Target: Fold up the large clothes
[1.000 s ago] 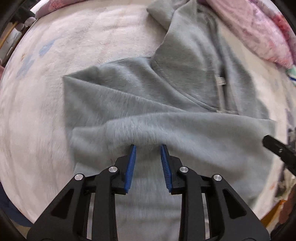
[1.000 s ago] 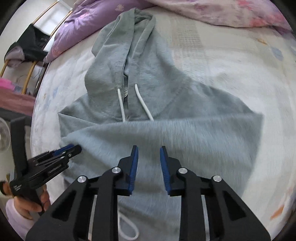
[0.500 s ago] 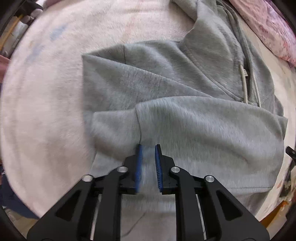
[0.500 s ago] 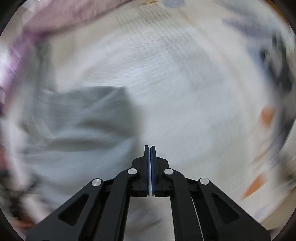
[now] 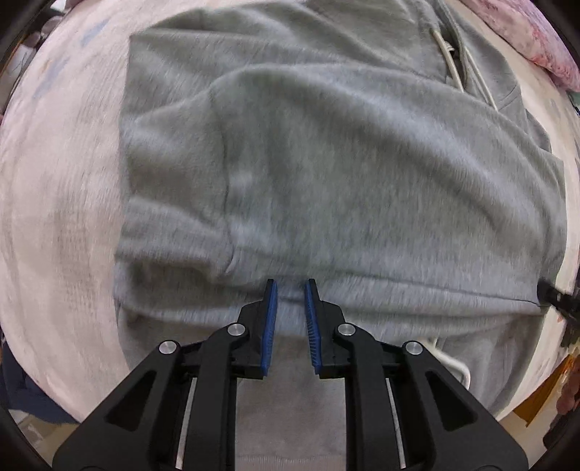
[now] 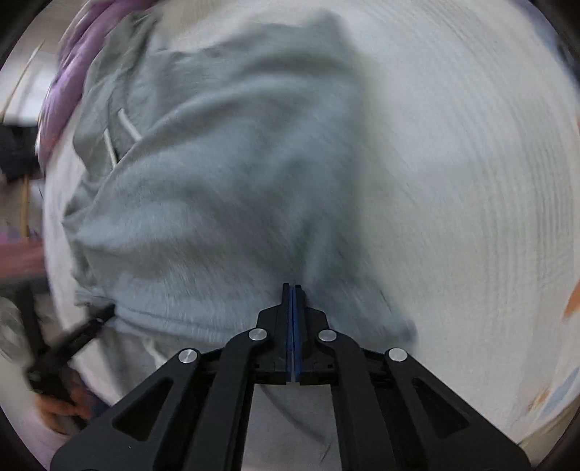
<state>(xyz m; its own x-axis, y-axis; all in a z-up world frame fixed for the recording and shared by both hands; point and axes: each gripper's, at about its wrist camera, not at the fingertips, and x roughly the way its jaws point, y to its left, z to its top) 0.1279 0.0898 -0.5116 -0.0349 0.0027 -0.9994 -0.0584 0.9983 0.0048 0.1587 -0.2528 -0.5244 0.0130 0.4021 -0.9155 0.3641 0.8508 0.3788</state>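
A grey hoodie lies folded on the bed, one layer laid across its body and white drawstrings near the hood. My left gripper points down at the lower edge of that folded layer. Its blue pads stand a narrow gap apart, with cloth showing behind them and none pinched. The right gripper's tip shows at the hoodie's right edge. In the blurred right wrist view my right gripper is shut with nothing between its pads, just above the hoodie near its right side. The left gripper meets the hoodie's left edge.
A pale bedsheet surrounds the hoodie, wide on the right in the right wrist view. A pink quilt lies beyond the hood, and a purple one. A hand holds the left gripper. A white cord lies near the bed's edge.
The left jaws narrowed and moved down the hoodie from the sleeve to the folded layer's lower edge. The right jaws shut, swung out over the bare sheet, then came back over the hoodie.
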